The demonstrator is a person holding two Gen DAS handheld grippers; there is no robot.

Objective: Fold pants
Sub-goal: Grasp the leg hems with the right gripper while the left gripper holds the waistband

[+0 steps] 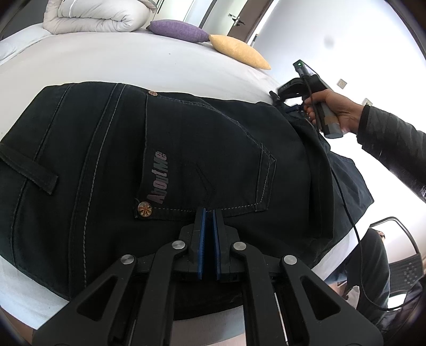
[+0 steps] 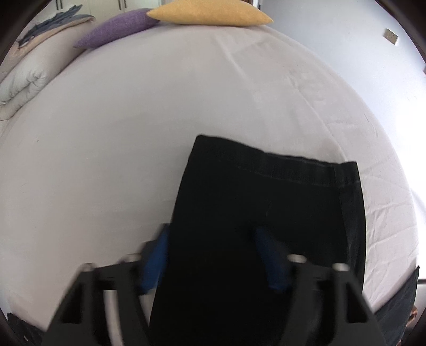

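- My left wrist camera sat close over the pants point(image 1: 159, 165), facing across the bed point(image 1: 133, 64).
- My right looked down nearer the hem; both shared the pillows point(image 2: 210, 13).

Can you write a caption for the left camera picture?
Left gripper pinches dark pants on a white bed.

Bedroom: bed point(image 2: 159, 106), pillows point(image 2: 117, 26)

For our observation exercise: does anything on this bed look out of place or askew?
Nothing is damaged or spilled. The dark pants lie on the white sheet, one leg end draped over the right gripper. Purple and yellow pillows sit tidily.
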